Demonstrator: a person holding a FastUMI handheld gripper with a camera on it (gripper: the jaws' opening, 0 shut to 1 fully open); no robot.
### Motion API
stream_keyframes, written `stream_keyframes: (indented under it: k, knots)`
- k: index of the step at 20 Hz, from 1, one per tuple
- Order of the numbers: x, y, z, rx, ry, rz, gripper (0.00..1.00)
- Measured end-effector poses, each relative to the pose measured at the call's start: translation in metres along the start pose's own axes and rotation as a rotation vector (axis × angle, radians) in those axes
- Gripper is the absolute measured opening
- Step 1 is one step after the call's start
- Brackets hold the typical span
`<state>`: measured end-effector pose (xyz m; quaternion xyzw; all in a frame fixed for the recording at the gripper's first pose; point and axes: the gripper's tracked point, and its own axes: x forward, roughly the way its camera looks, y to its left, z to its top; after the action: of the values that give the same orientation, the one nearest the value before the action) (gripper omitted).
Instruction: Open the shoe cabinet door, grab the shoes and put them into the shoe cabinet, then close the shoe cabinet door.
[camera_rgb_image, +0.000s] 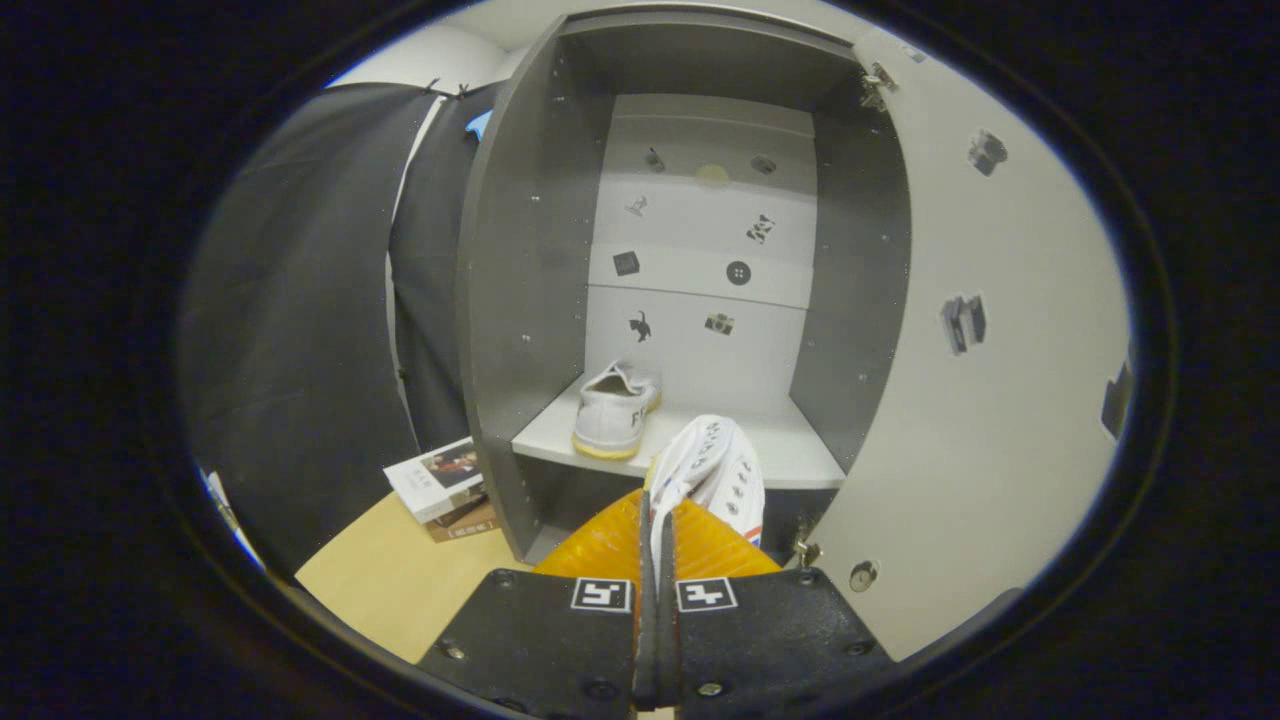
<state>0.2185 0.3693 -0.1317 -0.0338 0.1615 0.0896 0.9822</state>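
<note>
While held: the gripper (657, 520) carries a white shoe (712, 470), toe pointing ahead toward the shoe cabinet (520, 300).
Jaws: narrow, nearly closed, both fingers pressing on a thin edge of the held shoe at its heel end.
Held shoe: white with a row of dark eyelets and a red and blue stripe on its side; it rises just ahead of the fingers, in front of the shelf edge.
Cabinet: grey, its door (990, 380) swung open to the right, stickers on the door and on the pale back panel.
Shelf (800, 455): pale board inside the cabinet.
Second shoe (612, 410): white with a yellowish sole, resting on the shelf's left part, heel toward the gripper.
Worktop (390, 580): light wood, below the cabinet.
Books (445, 485): a small stack lying on the worktop just left of the cabinet.
</note>
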Motion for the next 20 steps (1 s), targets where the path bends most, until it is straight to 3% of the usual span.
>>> stream_keyframes:
  k: [9,20]
  knots:
    - [0.089,-0.023,0.048,-0.019,-0.007,-0.003,0.03]
    - [0.176,-0.037,0.043,-0.018,0.028,0.031,0.03]
